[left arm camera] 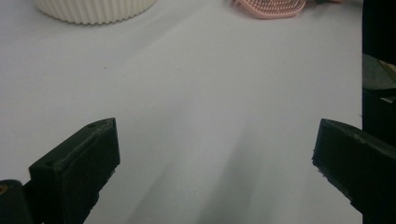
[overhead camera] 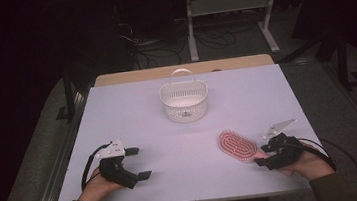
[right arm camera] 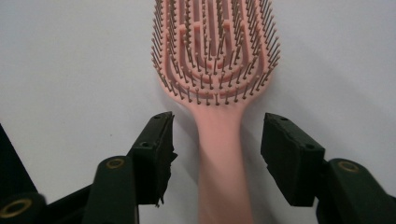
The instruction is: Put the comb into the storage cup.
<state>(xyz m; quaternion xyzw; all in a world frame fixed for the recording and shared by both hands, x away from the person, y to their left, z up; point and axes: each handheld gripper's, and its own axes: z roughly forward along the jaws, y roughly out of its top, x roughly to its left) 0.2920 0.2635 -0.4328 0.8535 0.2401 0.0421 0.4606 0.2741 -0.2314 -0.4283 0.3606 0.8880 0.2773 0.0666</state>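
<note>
Right gripper view: right gripper (right arm camera: pixel 217 140) jaws apart, w/ pink hairbrush (right arm camera: pixel 217 70) handle between, untouched.

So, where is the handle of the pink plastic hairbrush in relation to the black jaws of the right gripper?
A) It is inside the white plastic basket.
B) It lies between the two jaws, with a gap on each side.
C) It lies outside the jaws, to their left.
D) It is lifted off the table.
B: in the right gripper view the handle of the pink plastic hairbrush lies on the table between the right gripper jaws, neither pad touching it.
</note>
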